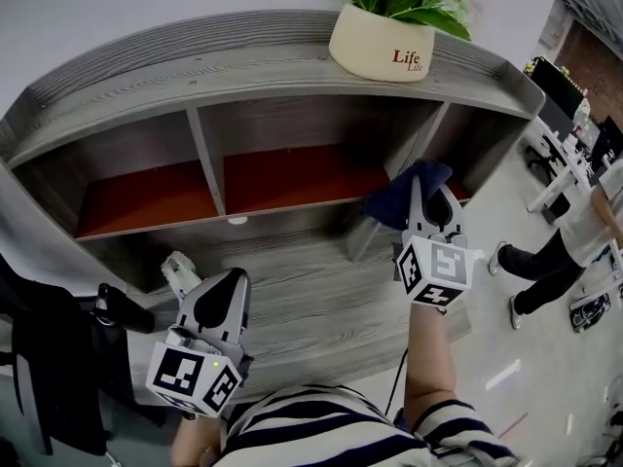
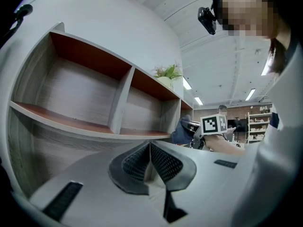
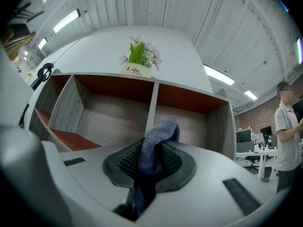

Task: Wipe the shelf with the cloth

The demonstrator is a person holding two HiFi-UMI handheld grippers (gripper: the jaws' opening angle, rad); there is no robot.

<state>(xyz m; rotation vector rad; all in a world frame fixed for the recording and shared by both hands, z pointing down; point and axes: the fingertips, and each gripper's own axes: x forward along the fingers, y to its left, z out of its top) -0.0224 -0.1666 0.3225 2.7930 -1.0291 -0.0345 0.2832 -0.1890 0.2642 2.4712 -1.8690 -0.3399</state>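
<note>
- At 3 o'clock of the head view: right tool (image 1: 429, 202), jaws clamped on the dark blue cloth (image 1: 394, 202).
- Right gripper view confirms this. The cloth (image 3: 158, 131) is pinched between the ribbed pads of the right tool (image 3: 152, 148), one end sticking up past the tips and the other hanging down at 6 o'clock.
- The cloth sits at the front of the shelf (image 1: 292, 61), over the foot of the divider between the middle and right compartments. Can't tell whether it touches the wood.
- Left tool (image 1: 229, 285) is at 7 o'clock, above the grey lower ledge and well apart from the cloth.
- Left gripper view: jaws of the left tool (image 2: 150, 150) are closed together with nothing between them. The cloth shows in the distance at 3 o'clock.
- The shelf is grey woodgrain with three open compartments and red-brown floors.
- Cream flower pot (image 1: 380, 42) stands on the top board at 1 o'clock, upright, with "Life" printed on it.
- Bystander (image 1: 565, 251) stands on the floor at 3 o'clock, beyond the shelf's right end.
</note>
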